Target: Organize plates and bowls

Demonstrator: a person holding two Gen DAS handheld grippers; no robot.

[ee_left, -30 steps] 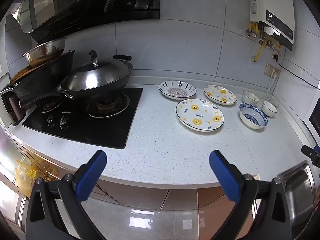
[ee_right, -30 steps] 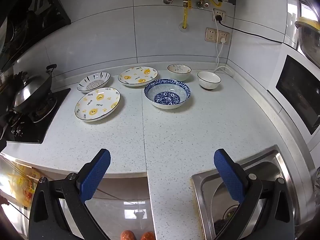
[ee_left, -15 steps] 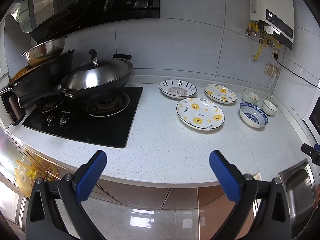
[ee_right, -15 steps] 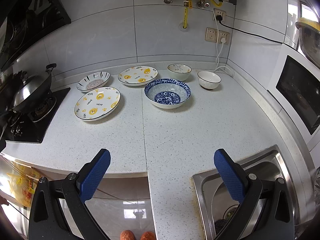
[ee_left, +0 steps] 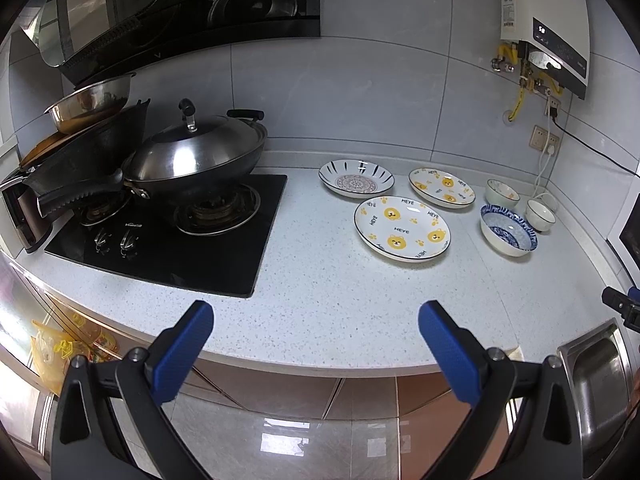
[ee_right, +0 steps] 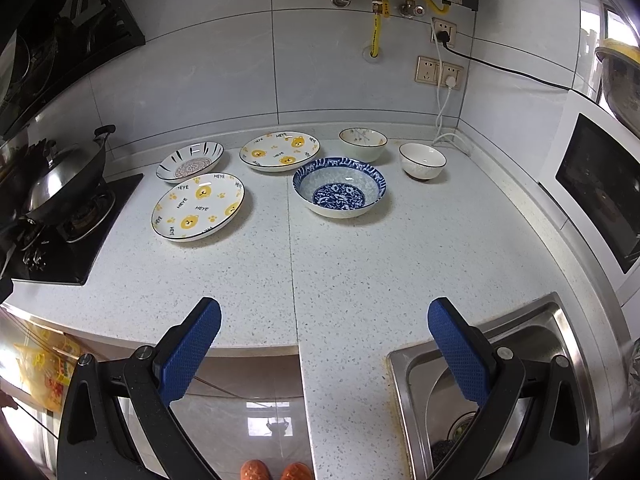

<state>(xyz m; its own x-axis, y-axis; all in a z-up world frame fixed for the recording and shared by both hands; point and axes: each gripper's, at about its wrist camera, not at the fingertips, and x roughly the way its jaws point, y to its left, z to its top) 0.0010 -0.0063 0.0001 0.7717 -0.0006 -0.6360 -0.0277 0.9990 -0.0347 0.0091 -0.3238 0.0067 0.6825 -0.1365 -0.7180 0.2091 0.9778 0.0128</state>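
On the speckled white counter (ee_right: 340, 280) lie two yellow bear-print plates, the nearer one (ee_right: 198, 206) (ee_left: 402, 228) and the farther one (ee_right: 280, 151) (ee_left: 441, 187). A black-striped patterned plate (ee_right: 190, 161) (ee_left: 356, 178) lies at the back left. A blue patterned bowl (ee_right: 339, 186) (ee_left: 508, 230) stands right of the plates, with two small white bowls (ee_right: 363, 144) (ee_right: 422, 161) behind it. My left gripper (ee_left: 316, 344) and my right gripper (ee_right: 324, 340) both hover open at the counter's front edge, well short of the dishes, with nothing between their fingers.
A black gas hob (ee_left: 168, 236) with a lidded wok (ee_left: 196, 156) and stacked pans (ee_left: 88, 128) takes up the left. A steel sink (ee_right: 488, 392) lies at the front right, a white oven (ee_right: 600, 184) along the right wall. Cables hang from wall sockets (ee_right: 438, 72).
Both views have shifted very slightly; the dishes have not moved and both grippers stay open.
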